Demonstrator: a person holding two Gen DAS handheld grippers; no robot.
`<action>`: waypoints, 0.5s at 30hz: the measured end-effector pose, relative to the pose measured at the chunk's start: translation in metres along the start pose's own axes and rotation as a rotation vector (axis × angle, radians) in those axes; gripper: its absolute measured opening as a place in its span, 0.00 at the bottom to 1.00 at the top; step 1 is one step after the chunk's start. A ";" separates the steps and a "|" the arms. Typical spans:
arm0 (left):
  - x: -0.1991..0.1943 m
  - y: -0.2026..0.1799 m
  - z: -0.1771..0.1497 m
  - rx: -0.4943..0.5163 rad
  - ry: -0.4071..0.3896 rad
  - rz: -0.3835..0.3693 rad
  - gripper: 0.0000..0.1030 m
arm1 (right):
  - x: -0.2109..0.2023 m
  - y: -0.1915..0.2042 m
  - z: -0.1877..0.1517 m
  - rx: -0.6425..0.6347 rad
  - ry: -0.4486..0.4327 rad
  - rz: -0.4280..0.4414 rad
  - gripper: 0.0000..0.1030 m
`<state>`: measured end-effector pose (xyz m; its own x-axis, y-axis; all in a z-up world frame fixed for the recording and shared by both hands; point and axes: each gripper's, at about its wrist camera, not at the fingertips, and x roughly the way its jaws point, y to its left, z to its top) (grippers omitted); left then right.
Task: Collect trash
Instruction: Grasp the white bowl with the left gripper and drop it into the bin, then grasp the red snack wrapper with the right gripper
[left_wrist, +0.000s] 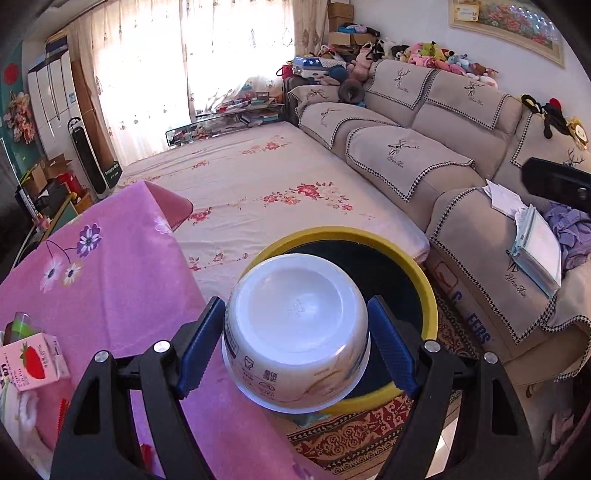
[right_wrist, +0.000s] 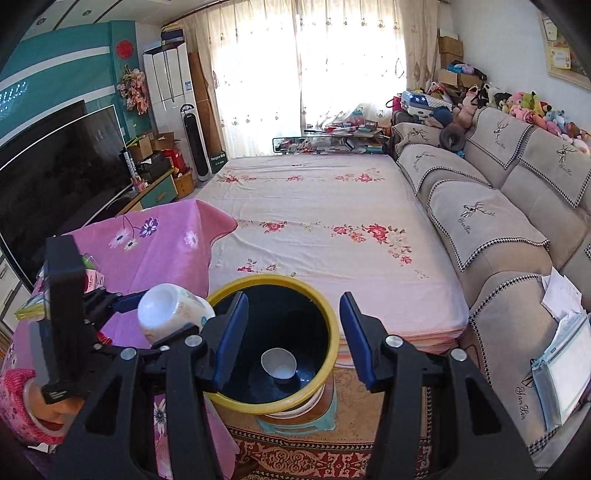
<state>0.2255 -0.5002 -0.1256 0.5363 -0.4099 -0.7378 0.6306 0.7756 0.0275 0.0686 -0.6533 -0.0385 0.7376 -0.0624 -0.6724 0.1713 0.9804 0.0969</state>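
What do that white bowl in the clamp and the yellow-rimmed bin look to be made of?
White bowl: probably thin disposable plastic or coated paper; its smooth base has a soft sheen and its side carries printed labelling.
Bin: likely moulded plastic, with a matte yellow rim and a glossy black inside that catches reflections.

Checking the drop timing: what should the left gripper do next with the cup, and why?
Probably carry the cup a little further over the bin, then open. The left gripper holds it at the yellow rim, partly above the pink cloth.

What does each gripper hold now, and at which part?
Left gripper holds the white bowl by its opposite side walls, bottom toward the camera. Right gripper holds nothing.
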 end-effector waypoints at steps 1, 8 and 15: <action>0.010 -0.003 0.004 -0.008 0.008 0.005 0.76 | -0.001 -0.004 0.000 0.001 -0.001 -0.001 0.48; 0.016 -0.009 0.011 -0.010 -0.013 0.048 0.90 | -0.002 -0.019 -0.006 0.024 -0.002 0.003 0.49; -0.096 0.053 -0.030 -0.070 -0.102 0.108 0.95 | 0.008 -0.002 -0.014 0.020 0.028 0.029 0.50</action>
<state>0.1914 -0.4053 -0.0735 0.6551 -0.3661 -0.6609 0.5275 0.8479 0.0532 0.0650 -0.6533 -0.0546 0.7241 -0.0289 -0.6891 0.1634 0.9779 0.1306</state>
